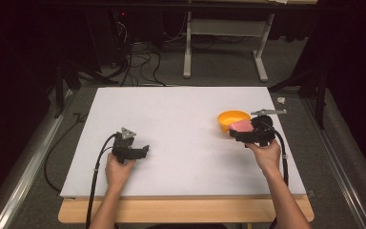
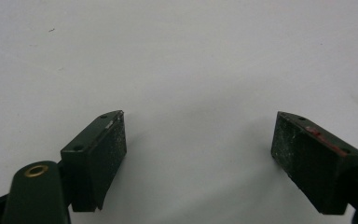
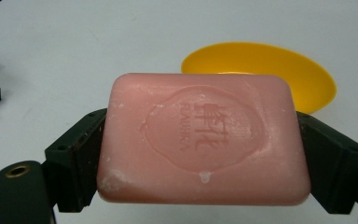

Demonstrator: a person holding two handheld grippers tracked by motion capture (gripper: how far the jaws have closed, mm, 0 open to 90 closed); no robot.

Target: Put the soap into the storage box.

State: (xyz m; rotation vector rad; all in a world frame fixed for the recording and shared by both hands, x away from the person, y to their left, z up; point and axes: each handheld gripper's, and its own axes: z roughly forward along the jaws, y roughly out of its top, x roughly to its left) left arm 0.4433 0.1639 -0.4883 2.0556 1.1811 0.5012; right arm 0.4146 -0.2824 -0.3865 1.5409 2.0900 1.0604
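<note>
Soap [image 3: 203, 140], pink and rectangular with a stamped oval emblem on its upper face, sits clamped between the two black jaws of your right gripper [image 3: 203, 154], one jaw pressed to each short end. In the right gripper view the bar lies flat and level, its stamped face up, with some pale scuffing at the near left corner. Just beyond it stands a yellow bowl [image 3: 307, 79], its near rim partly hidden behind the bar's far edge.

From the high view, your right gripper [image 1: 242, 130] is at the right side of the white table [image 1: 171, 109], held by your right hand [image 1: 266, 155], with the soap [image 1: 240, 126] at its tip, just beside the bowl [image 1: 231, 117] on the bowl's near right side. Whether the bar touches the bowl cannot be told. The grey three-cornered plate stands above the gripper's far side, and its cable trails back along your forearm.

Your left gripper [image 1: 143, 150] is on the near left of the table, well apart from the soap and bowl, gripped by your left hand [image 1: 118, 169]. In the left gripper view its jaws stand wide apart with nothing between them, only bare white tabletop [image 2: 177, 56] beneath. The left gripper [image 2: 200, 140] pads [image 2: 112, 144] show whitish scuffs.
</note>
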